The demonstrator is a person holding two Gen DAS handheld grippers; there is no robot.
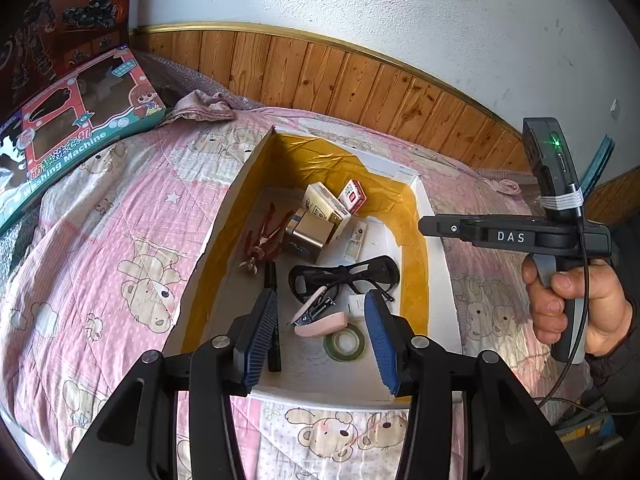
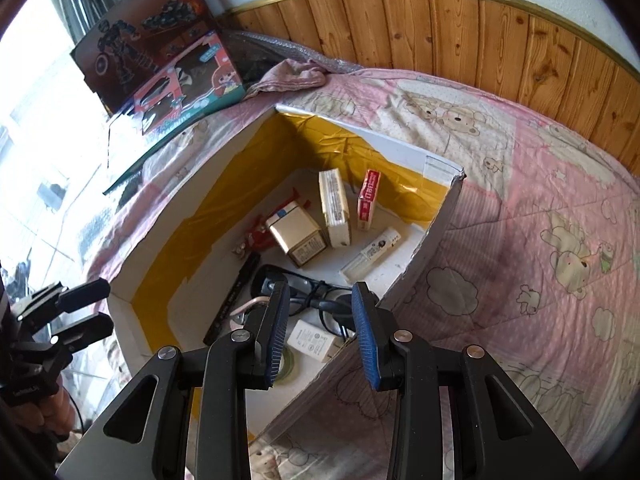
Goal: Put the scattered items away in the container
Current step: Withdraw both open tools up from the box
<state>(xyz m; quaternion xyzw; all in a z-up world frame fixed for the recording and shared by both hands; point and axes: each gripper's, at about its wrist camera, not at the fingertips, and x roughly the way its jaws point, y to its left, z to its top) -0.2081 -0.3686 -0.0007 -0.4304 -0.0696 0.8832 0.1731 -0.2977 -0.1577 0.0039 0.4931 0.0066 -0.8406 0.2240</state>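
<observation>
1. Left wrist view: the left tool (image 1: 322, 322) hovers over the near end of the white box (image 1: 438, 248), which lies on the bed's pink bear-print quilt (image 1: 100, 240). Its blue pads stand well apart and hold nothing.
2. Directly between the pads lie a pink stapler (image 1: 318, 318) and, just nearer, a green tape roll (image 1: 345, 343). Beside the left pad runs a black marker (image 1: 272, 312). Just ahead of the tool are black glasses (image 1: 344, 276) tangled with a dark cable.
3. Farther ahead sit a gold box (image 1: 310, 234), a cream carton (image 1: 326, 202), a small red-and-white pack (image 1: 353, 196), a red toy figure (image 1: 264, 238) and a white tube (image 1: 355, 240).
4. Off to the right, a hand (image 1: 576, 304) grips the right tool (image 1: 432, 226); whether its tip is parted cannot be told from here. To the far left a toy washing-machine box (image 1: 80, 120) rests on the bed.
5. Right wrist view: the right tool (image 2: 320, 332) hangs above the box's near corner, pads wide apart, gripping nothing.
6. Between and just under its pads lies a white charger (image 2: 310, 340) with the glasses (image 2: 296, 288) right ahead. The gold box (image 2: 298, 238), cream carton (image 2: 335, 208) and red pack (image 2: 368, 200) lie farther ahead inside the white box (image 2: 434, 232).
7. At the far left edge the left tool (image 2: 86, 312) appears, its black fingers apart.
</observation>
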